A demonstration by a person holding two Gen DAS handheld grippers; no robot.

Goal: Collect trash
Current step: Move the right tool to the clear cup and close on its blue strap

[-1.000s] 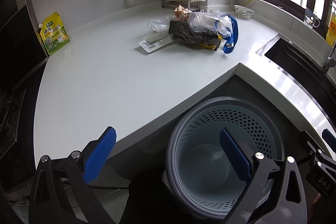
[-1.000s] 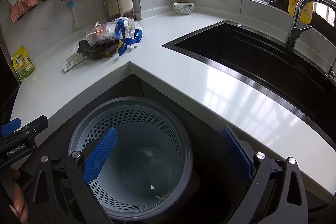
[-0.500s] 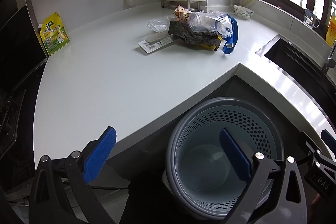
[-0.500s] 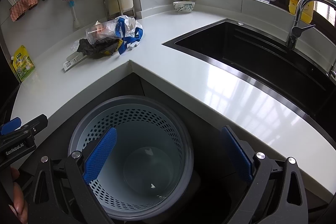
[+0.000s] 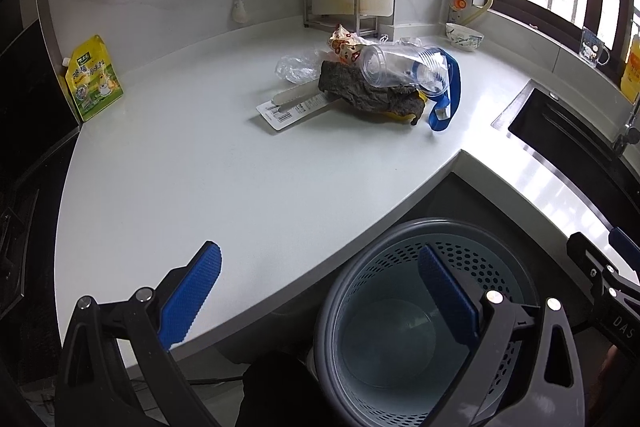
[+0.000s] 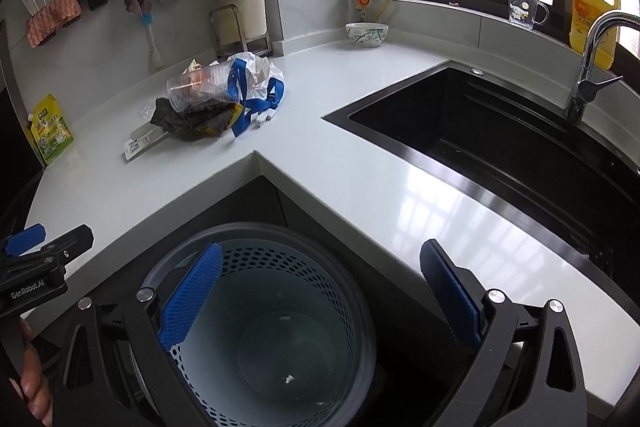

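Because the trash pile (image 5: pixel 372 83) is a loose stack, the main hazard is scatter during pickup. A clear plastic cup (image 5: pixel 400 67) lies on its side on top of a dark crumpled rag (image 5: pixel 372 101); judged from its round body, a grasp on the rag beneath could roll the cup off toward the table (image 5: pixel 200 179) edge. A blue strap (image 5: pixel 450 95) loops around the cup and trails onto the table, so lifting one item may drag others. A thin clear bag (image 5: pixel 298 69) and a flat packaging card (image 5: pixel 290 107) sit at the pile's left side; the card lies flat against the surface and may resist a two-finger pinch.

Orientation: in the left wrist view the cup's long axis runs roughly left to right, open mouth to the left. The card's long axis runs diagonally, its near end toward the lower left.

Location: the pile rests well back on the table, well apart from both grippers. The perforated bin (image 5: pixel 432 327) stands below the table corner, nearly bare inside.

Left gripper (image 5: pixel 320 299): jaws spread wide, holding nothing. Right gripper (image 6: pixel 324 295): jaws spread wide, holding nothing.
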